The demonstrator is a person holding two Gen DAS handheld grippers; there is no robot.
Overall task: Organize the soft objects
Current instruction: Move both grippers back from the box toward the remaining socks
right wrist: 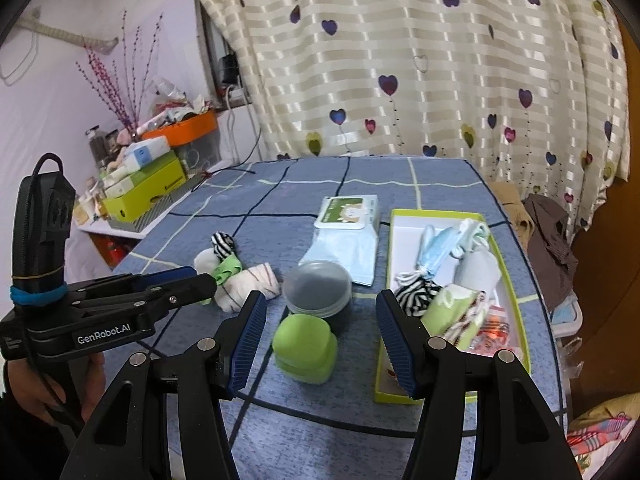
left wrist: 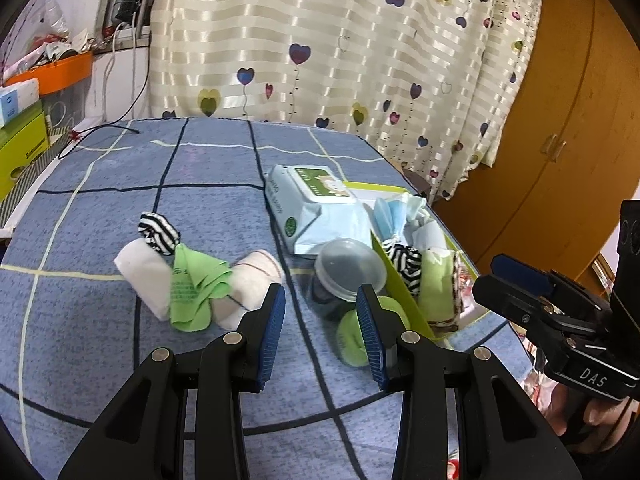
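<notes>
— Both grippers first: how do they stand?

— Left gripper (left wrist: 321, 304) hangs over the blue checked bedspread (left wrist: 100, 208) with its blue-padded jaws spread wide and nothing between them. Right gripper (right wrist: 321, 314) is the same: jaws wide apart, empty, held above the near part of the cloth.

— Where are the soft things?

— Some lie loose on the left: a white rolled cloth (left wrist: 146, 276), a crumpled green cloth (left wrist: 196, 292) touching it, a second white roll with thin stripes (left wrist: 248, 284) just to the right, and a black-and-white striped piece (left wrist: 158, 232) at the far side of that pile.

— And the rest?

— Inside the lime-green box (right wrist: 516, 296) on the right: a blue face mask (right wrist: 436, 256), another striped piece (right wrist: 416, 294), a pale green folded cloth (right wrist: 450, 306), and a patterned fabric beside it that I cannot identify.

— What sits in the middle?

— A wet-wipes pack (right wrist: 348, 236) on the far side, a lidded round plastic container (right wrist: 318, 286) nearer, and a green squashy object (right wrist: 306, 350) nearest, lying between the right gripper's jaws in its own view, though untouched.
</notes>
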